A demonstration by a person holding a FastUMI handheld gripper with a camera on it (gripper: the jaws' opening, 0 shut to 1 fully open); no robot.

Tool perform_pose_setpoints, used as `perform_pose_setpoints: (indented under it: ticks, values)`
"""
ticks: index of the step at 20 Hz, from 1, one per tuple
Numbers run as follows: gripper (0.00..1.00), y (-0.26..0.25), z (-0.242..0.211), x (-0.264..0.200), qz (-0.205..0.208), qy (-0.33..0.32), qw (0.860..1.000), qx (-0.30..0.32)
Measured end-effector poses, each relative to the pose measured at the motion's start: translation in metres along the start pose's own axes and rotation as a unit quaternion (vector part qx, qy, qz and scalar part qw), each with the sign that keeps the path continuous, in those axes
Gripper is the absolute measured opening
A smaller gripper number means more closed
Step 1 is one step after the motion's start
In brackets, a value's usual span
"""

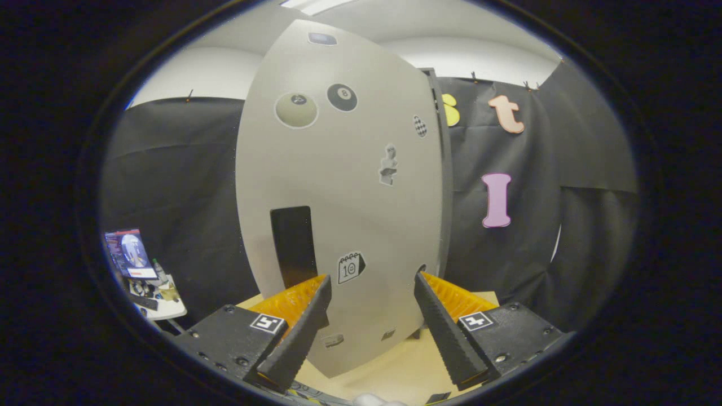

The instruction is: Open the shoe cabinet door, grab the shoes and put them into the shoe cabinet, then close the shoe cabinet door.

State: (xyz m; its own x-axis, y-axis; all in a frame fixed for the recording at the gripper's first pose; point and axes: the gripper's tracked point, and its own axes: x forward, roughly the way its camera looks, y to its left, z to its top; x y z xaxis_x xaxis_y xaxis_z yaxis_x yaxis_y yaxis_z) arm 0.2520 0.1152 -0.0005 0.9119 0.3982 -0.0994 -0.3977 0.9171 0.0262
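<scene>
The shoe cabinet's grey door stands tall just ahead of my fingers, covered with several stickers. It has a dark upright handle slot low on its left side, right beyond my left fingertip. The cabinet's dark side edge runs along the door's right. The door looks flat against the cabinet, though I cannot tell if it is fully closed. My gripper is open, its fingers spread wide before the lower door with nothing between them. A small white thing peeks in below the fingers; what it is I cannot tell.
The cabinet stands on a tan tabletop. A small white side table with a lit screen and clutter sits far left. Black cloth wall hangs behind and to both sides.
</scene>
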Motion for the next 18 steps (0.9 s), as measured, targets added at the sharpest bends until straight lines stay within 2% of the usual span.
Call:
perform_pose_setpoints:
  ticks: [4,8,11,18]
  values:
    - [0.98,0.054,-0.01,0.042,0.028,0.005,1.0,0.003]
    - [0.98,0.06,-0.008,0.056,-0.019,-0.001,1.0,0.021]
    - [0.98,0.063,0.0,0.055,-0.038,-0.005,0.999,0.034]
    - [0.99,0.045,0.03,0.007,-0.114,-0.036,0.992,0.029]
